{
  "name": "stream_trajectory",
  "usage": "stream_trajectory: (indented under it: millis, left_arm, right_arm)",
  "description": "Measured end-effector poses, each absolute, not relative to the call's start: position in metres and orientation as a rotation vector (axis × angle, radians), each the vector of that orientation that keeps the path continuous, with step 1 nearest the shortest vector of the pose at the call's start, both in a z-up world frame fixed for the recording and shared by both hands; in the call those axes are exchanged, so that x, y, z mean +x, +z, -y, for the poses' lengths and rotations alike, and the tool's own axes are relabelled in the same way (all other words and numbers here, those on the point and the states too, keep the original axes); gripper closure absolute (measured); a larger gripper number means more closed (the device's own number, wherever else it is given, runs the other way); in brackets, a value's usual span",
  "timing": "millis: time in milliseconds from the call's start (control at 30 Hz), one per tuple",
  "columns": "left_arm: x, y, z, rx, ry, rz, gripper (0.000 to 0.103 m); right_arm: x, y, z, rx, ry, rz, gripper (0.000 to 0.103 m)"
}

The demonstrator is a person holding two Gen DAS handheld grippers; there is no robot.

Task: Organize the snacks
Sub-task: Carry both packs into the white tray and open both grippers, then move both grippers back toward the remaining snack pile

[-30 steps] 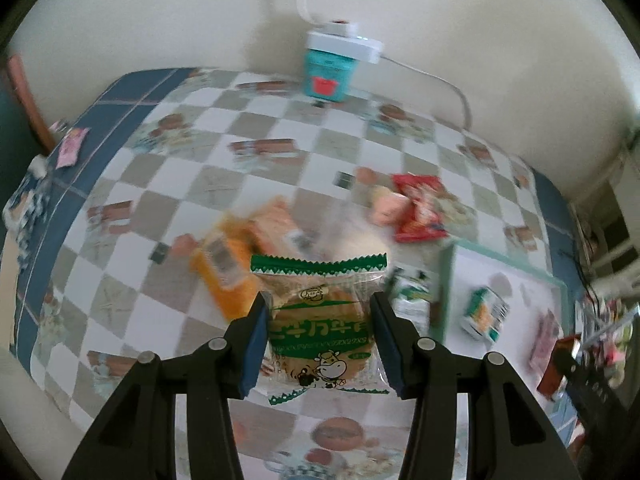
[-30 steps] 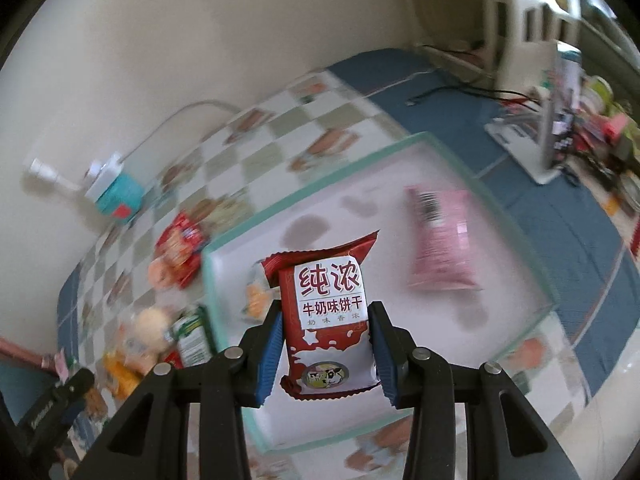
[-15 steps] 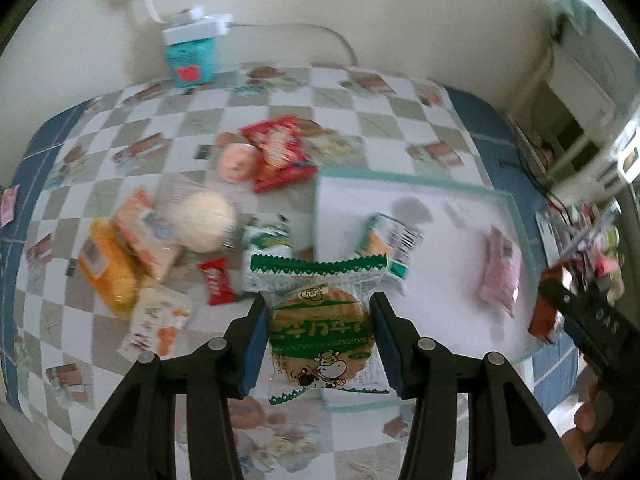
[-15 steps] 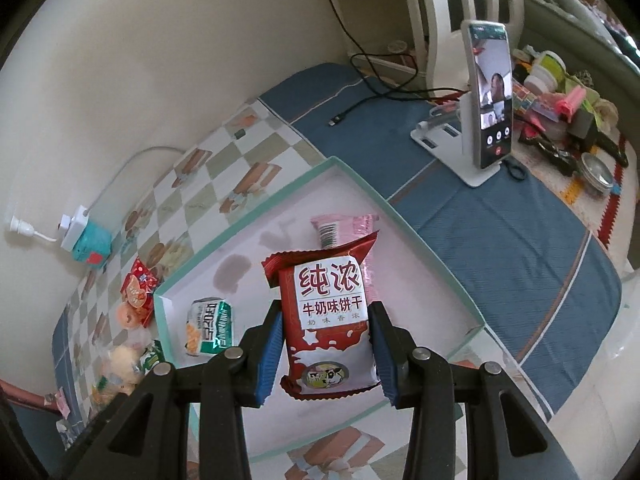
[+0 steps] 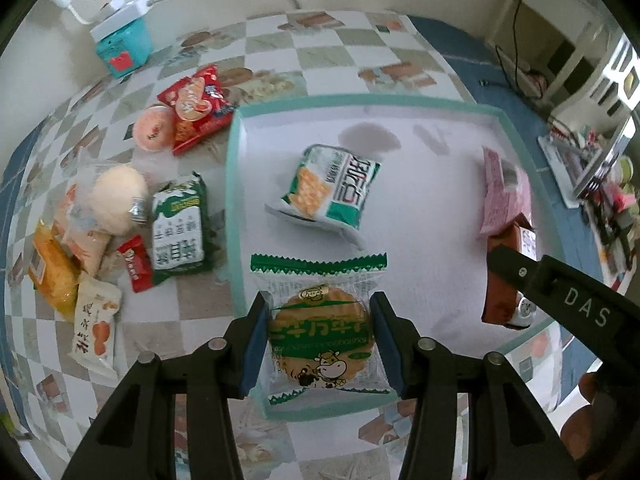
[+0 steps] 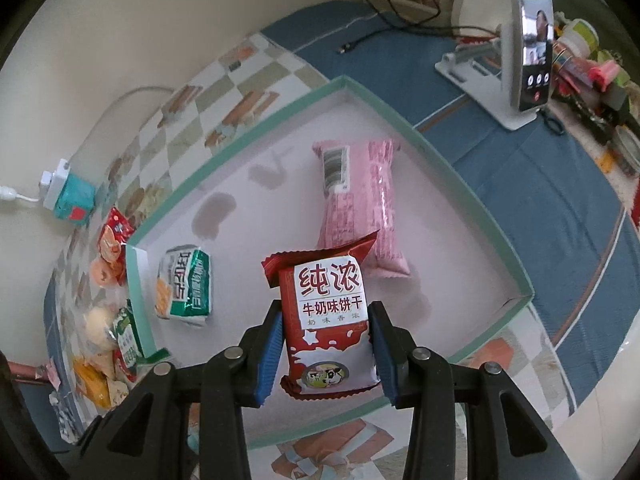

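Note:
My left gripper [image 5: 318, 342] is shut on a green-edged clear cookie packet [image 5: 320, 326], held over the near edge of the white tray with a teal rim [image 5: 234, 200]. My right gripper [image 6: 326, 346] is shut on a red milk biscuit packet [image 6: 326, 312], held above the same tray [image 6: 472, 196]; it shows at the tray's right side in the left wrist view [image 5: 508, 276]. In the tray lie a green and white cracker packet [image 5: 328, 188] [image 6: 186, 284] and a pink packet [image 5: 504, 196] [image 6: 362, 204].
Left of the tray, loose snacks lie on the checkered cloth: a red packet [image 5: 196, 106], a round bun [image 5: 116, 196], a green packet [image 5: 178, 228], orange packets [image 5: 54, 272]. A teal box with a plug [image 5: 122, 46] stands by the wall. A phone on a stand [image 6: 528, 40] is right.
Both grippers have come lower over the tray, still holding their packets. The left view has swung right, so the tray fills more of it.

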State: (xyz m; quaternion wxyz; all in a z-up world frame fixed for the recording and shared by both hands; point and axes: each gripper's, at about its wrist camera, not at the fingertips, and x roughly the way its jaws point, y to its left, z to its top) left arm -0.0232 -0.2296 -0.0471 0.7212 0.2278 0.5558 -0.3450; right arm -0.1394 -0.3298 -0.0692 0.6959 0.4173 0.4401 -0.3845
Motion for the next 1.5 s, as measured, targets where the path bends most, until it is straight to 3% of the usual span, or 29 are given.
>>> stream_trajectory:
  millis: [500, 633, 833, 900, 967, 1033, 1100, 1233, 1333, 1500]
  left_arm:
    - [-0.029, -0.067, 0.24, 0.555, -0.742, -1.24, 0.051]
    - [-0.028, -0.067, 0.24, 0.548, -0.738, -1.242, 0.037]
    - [-0.023, -0.062, 0.237, 0.534, -0.74, -1.237, 0.036]
    - [-0.022, -0.06, 0.235, 0.523, -0.74, -1.236, 0.033]
    - [-0.017, -0.056, 0.232, 0.508, -0.736, -1.232, 0.015]
    - [-0.014, -0.052, 0.228, 0.486, -0.732, -1.228, 0.015]
    - [-0.009, -0.047, 0.222, 0.458, -0.719, -1.226, 0.015]
    - [0.01, -0.036, 0.204, 0.372, -0.668, -1.224, 0.015]
    - [0.027, -0.033, 0.185, 0.297, -0.613, -1.238, 0.014]
    - [0.054, -0.031, 0.153, 0.236, -0.489, -1.246, 0.005]
  right_arm:
    - [-0.137, -0.071, 0.33, 0.927, -0.847, -0.996, 0.059]
    - [-0.137, -0.071, 0.331, 0.925, -0.849, -0.996, 0.058]
    - [-0.139, -0.069, 0.332, 0.916, -0.864, -1.0, 0.058]
    - [-0.14, -0.066, 0.332, 0.91, -0.87, -0.995, 0.053]
    - [-0.14, -0.063, 0.332, 0.904, -0.873, -0.99, 0.049]
    - [-0.141, -0.061, 0.332, 0.896, -0.883, -0.986, 0.047]
    - [-0.14, -0.057, 0.332, 0.887, -0.887, -0.978, 0.038]
    - [-0.138, -0.051, 0.328, 0.868, -0.887, -0.965, 0.035]
    - [-0.134, -0.048, 0.323, 0.848, -0.877, -0.959, 0.018]
    - [-0.126, -0.048, 0.317, 0.81, -0.862, -0.972, 0.015]
